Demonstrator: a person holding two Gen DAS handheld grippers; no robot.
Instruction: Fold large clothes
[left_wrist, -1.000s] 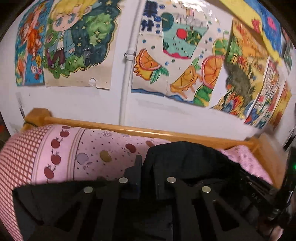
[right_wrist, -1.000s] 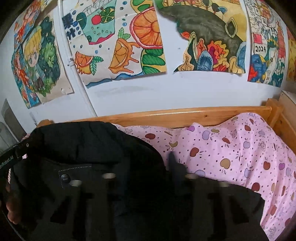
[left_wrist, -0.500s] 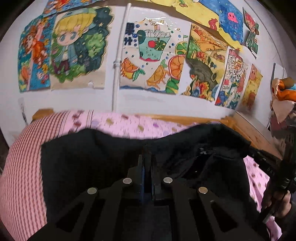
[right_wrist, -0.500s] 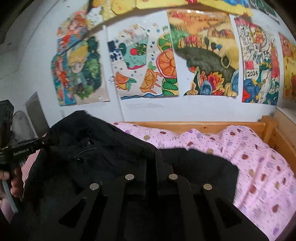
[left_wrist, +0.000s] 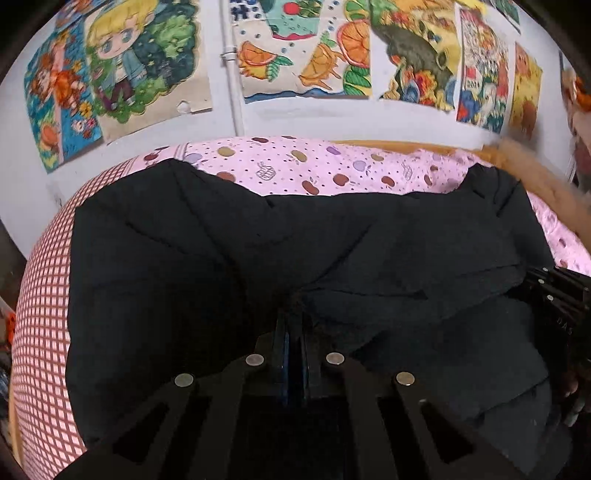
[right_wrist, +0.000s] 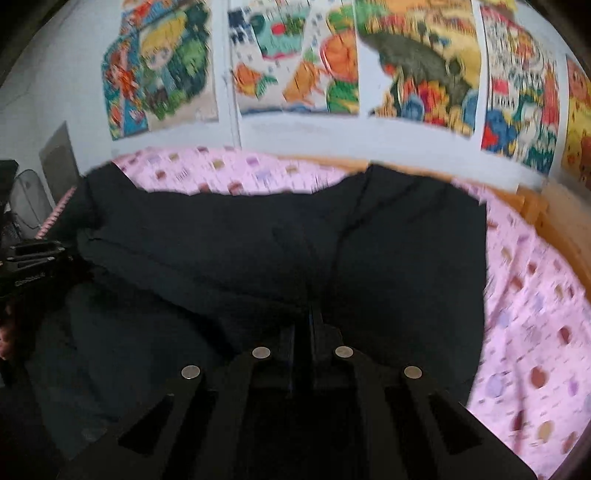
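Observation:
A large black garment (left_wrist: 258, 251) lies spread across the pink bed and also fills the right wrist view (right_wrist: 258, 251). My left gripper (left_wrist: 293, 314) is shut on a fold of the garment near its near edge. My right gripper (right_wrist: 310, 314) is shut on another fold of the same garment. The right gripper shows at the right edge of the left wrist view (left_wrist: 554, 291). The left gripper shows at the left edge of the right wrist view (right_wrist: 29, 258). The right wrist view is blurred.
The bed has a pink fruit-print sheet (left_wrist: 295, 166) and a red-checked part (left_wrist: 40, 314) on the left. A wooden bed frame (right_wrist: 535, 206) runs along the back and right. Colourful drawings (left_wrist: 306, 48) hang on the white wall behind.
Both grippers have come down and back with the garment. It was lifted and bunched before and now lies spread wider over the bed.

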